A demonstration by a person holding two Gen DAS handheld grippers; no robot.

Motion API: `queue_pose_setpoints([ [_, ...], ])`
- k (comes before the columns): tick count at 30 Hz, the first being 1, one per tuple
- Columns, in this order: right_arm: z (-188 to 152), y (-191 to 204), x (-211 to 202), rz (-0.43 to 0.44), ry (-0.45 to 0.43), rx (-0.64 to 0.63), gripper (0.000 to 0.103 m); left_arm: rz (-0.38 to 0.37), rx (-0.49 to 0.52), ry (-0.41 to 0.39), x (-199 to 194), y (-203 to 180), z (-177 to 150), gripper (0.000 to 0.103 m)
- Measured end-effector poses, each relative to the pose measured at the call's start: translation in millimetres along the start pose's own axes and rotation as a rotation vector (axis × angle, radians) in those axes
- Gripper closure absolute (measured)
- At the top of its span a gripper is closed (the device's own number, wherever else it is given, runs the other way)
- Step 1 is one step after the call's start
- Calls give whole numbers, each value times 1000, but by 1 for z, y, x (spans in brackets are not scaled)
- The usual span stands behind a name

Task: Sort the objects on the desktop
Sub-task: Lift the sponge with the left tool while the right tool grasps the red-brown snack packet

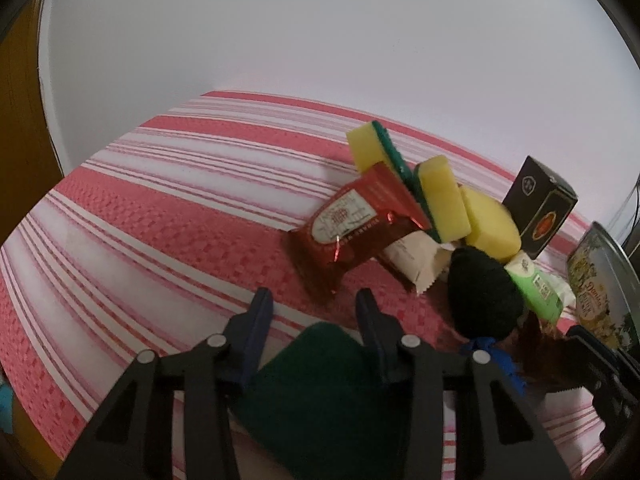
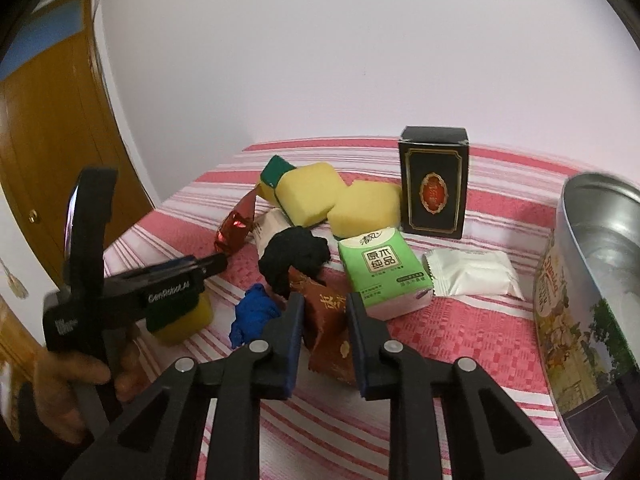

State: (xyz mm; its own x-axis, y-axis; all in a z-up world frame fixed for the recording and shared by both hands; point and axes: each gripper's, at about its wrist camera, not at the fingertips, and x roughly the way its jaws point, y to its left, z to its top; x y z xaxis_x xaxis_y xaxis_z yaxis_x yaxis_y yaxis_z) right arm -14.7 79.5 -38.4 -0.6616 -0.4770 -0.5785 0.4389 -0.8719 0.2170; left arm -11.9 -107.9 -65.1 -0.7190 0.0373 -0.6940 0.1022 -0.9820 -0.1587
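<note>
I'm in a home room: a wooden door (image 2: 60,128) beside a plain white wall (image 2: 320,60), and a table under a red-and-white striped cloth (image 1: 160,184).

wall (image 2: 320,60): plain white, evenly lit
door (image 2: 52,152): brown wood, seen at left
tablecloth (image 1: 160,184): red-and-white striped

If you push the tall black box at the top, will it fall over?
Probably, yes. The black box stands upright on its narrow end on the soft striped cloth, so a high push likely tips it. It looks like thin cardboard, so probably light; a low push might slide it.
</note>
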Motion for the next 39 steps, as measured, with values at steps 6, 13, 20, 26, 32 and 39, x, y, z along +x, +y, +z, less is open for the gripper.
queue_pose_setpoints([
  [6,0,-10,0,36,15,53,79,-53,-28,-8,-5,5,-4,64],
  [13,-3,-1,18,42,134,9,63,-14,4,-3,1,3,-1,63],
  [20,-2,8,31,-24,195,-44,54,-38,33,11,0,8,-1,58],
  [26,-5,14,28,-63,177,-71,59,-39,61,40,-8,12,-7,19],
  [32,-4,9,15,-47,108,-46,59,-102,23,61,-12,25,-9,11],
  [39,-5,12,15,-51,109,-48,59,-135,45,66,-24,21,-9,1],
])
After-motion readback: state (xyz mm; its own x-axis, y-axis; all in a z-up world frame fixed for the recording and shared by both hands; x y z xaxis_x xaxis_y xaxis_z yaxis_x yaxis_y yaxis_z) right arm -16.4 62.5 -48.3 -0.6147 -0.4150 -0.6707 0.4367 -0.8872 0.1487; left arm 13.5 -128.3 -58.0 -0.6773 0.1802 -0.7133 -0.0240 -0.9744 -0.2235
